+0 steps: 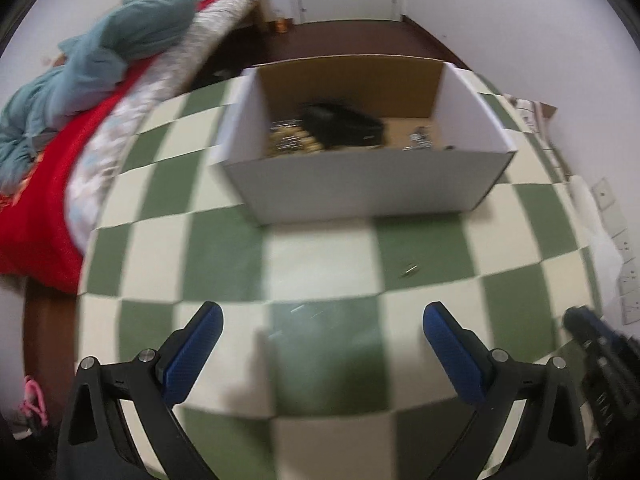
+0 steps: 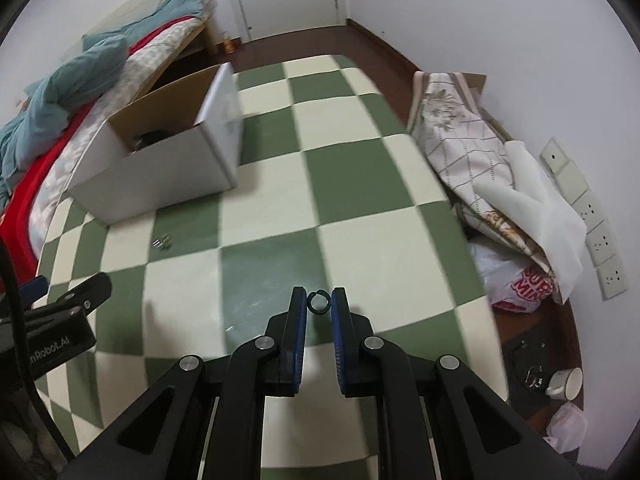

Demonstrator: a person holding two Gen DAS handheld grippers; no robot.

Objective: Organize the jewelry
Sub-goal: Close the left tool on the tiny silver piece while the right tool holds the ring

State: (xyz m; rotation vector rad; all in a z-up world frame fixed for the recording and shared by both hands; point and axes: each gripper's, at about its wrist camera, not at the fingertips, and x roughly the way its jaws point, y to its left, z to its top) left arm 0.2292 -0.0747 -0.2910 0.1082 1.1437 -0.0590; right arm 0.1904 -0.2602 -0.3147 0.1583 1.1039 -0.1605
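Note:
A white cardboard box (image 1: 360, 184) stands on the green and cream checked cloth (image 1: 320, 256); inside lie a black pouch (image 1: 344, 126), gold beads (image 1: 292, 140) and small silver pieces (image 1: 420, 140). My left gripper (image 1: 322, 316) is open and empty, in front of the box. A small metal piece (image 1: 409, 270) lies on the cloth between it and the box, and also shows in the right wrist view (image 2: 161, 243). My right gripper (image 2: 319, 300) is shut on a small dark ring (image 2: 319, 302), held between the fingertips above the cloth. The box (image 2: 160, 184) is to its far left.
A bed with red and teal bedding (image 1: 80, 120) runs along the left. Folded patterned fabric (image 2: 460, 140), white sheet (image 2: 532, 208) and a plastic bag (image 2: 520, 284) lie at the right edge. A cup (image 2: 566, 382) sits on the floor. Wall sockets (image 2: 592, 232) are on the right.

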